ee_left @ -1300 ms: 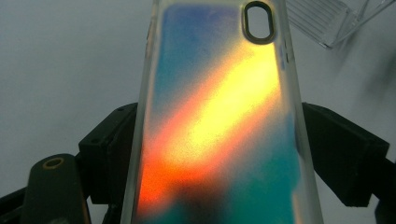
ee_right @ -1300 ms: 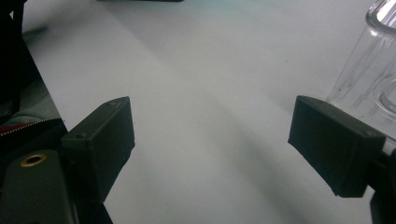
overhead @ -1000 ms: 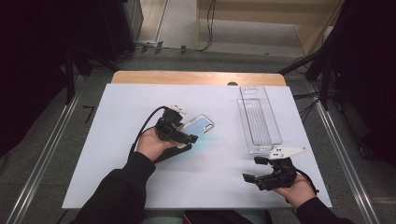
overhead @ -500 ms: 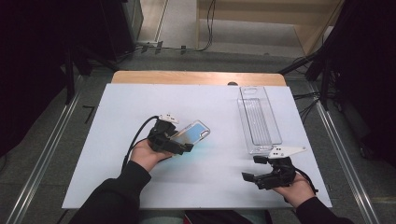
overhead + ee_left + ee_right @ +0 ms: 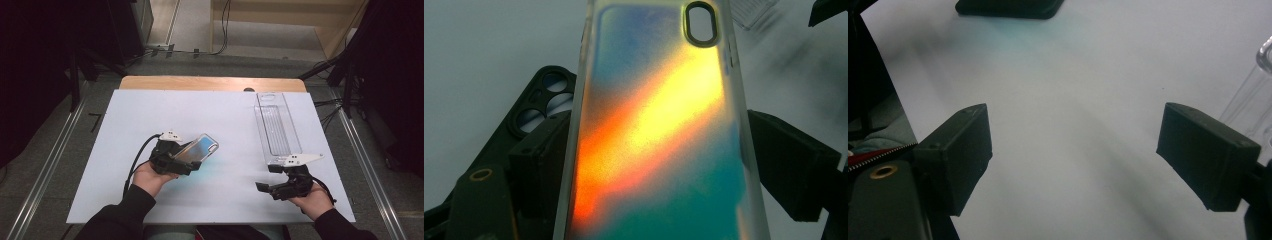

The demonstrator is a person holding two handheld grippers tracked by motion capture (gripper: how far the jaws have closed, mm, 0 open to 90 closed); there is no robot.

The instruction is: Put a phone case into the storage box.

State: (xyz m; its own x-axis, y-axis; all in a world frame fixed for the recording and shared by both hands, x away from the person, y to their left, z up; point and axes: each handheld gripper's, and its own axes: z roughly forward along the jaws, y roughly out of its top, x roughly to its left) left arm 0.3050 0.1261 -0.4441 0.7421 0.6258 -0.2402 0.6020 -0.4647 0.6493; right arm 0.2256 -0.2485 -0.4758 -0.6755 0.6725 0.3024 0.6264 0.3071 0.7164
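Desk [image 5: 120, 150] carries a clear tray [image 5: 276, 126]; left hand-held gripper [image 5: 187, 159] clamps a phone case [image 5: 199, 151], perhaps above a black case [image 5: 541, 97]; right hand-held gripper [image 5: 267, 179] gapes empty.

A white table [image 5: 150, 115] with a wooden far edge carries a clear plastic tray [image 5: 276, 125] at the right and, apparently, a black phone case [image 5: 541, 100].

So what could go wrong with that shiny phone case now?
The left gripper holds the phone case only by its two long edges, up off the table, so it might slip and drop. A black case lies right under it, so lowering it could bump that one.
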